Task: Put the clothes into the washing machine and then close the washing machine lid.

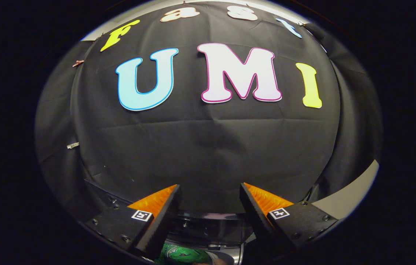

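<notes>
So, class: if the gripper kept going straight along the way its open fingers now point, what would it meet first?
Most likely the black cloth wall beyond the fingers. The gripper is open with nothing between its fingers. The green garment lies below that line. Depth is hard to judge.

Booth wall [200,147]: matt black cloth, creased with fold lines. Gripper [209,195] fingers spread apart, nothing between them; inner pads [266,198] ribbed, outer housings matt with screw heads. Below them, a green glossy-looking item [180,254] beside a smooth grey surface [344,200].
</notes>
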`<act>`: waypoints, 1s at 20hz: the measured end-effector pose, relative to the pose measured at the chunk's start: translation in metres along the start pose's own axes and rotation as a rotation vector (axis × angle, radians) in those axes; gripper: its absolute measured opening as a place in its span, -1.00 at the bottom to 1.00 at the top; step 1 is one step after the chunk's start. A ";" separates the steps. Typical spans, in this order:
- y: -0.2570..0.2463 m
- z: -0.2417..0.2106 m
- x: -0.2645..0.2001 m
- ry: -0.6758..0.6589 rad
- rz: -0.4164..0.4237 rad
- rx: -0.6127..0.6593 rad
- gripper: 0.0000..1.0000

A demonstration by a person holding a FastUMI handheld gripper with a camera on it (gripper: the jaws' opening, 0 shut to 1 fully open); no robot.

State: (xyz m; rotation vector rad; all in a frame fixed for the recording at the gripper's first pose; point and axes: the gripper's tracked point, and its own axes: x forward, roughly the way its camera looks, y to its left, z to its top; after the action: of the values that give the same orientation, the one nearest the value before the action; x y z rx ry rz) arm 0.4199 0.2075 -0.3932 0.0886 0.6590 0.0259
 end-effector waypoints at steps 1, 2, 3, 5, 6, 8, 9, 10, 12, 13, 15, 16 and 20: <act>0.001 -0.007 0.001 0.023 0.001 -0.012 0.98; 0.000 -0.005 0.001 0.010 0.001 -0.014 0.98; 0.002 -0.006 0.003 0.013 0.004 -0.014 0.99; 0.000 -0.010 0.005 0.039 0.012 0.020 0.98; 0.000 -0.010 0.006 0.048 0.019 0.020 0.99; 0.001 -0.015 0.002 0.062 0.021 0.018 0.99; 0.001 -0.014 -0.002 0.063 0.023 0.014 0.99; 0.002 -0.016 -0.006 0.070 0.024 0.015 0.99; 0.002 -0.020 -0.015 0.081 0.024 0.019 0.99; 0.003 -0.021 -0.020 0.080 0.020 0.020 0.99; 0.002 -0.025 -0.034 0.083 0.005 0.021 1.00; 0.003 -0.028 -0.040 0.087 -0.003 0.020 1.00; 0.007 -0.043 -0.073 0.091 -0.021 0.013 0.99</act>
State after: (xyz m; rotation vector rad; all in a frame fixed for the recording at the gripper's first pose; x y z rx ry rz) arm 0.3363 0.2138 -0.3817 0.0940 0.7510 0.0056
